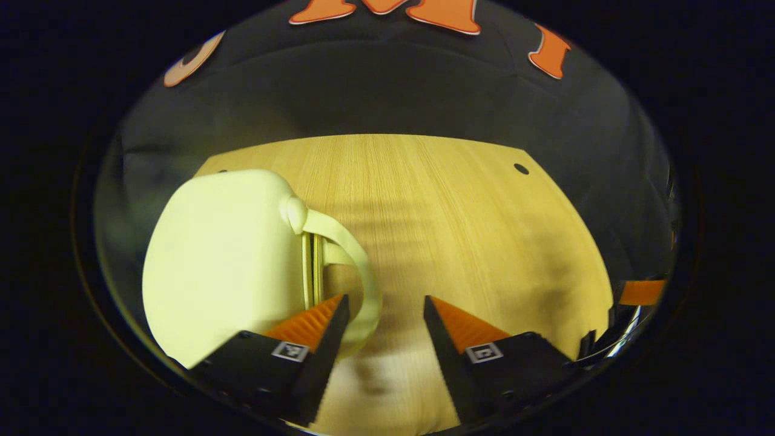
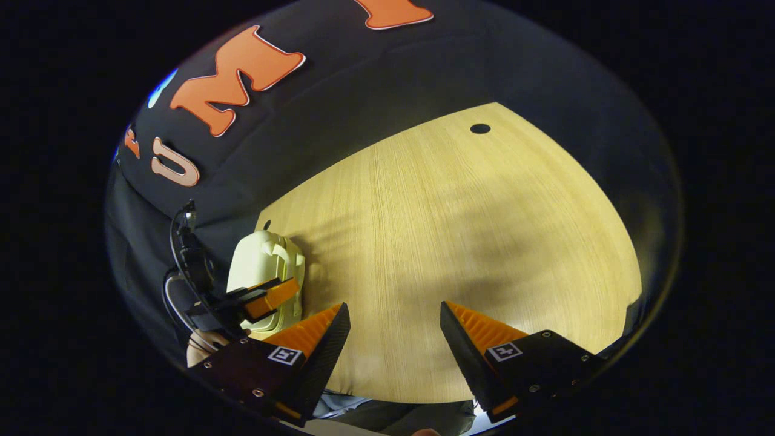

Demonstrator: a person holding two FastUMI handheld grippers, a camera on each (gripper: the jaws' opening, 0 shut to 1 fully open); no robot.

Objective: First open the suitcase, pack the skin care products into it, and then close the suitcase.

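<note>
As seen, suitcase (image 1: 224,266) upright, closed, handle (image 1: 354,266) twd L gripper (image 1: 385,315).

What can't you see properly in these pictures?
- Suitcase, left gripper view: its lower corner is hidden behind the left gripper finger; what's inside can't be told, as it looks closed.
- Suitcase, right gripper view: small, and the left gripper covers its front.
- Right gripper: open above the bare table.

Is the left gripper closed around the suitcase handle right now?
No. In the left gripper view the left gripper is open, its fingers apart over the table, beside the suitcase handle.
</note>
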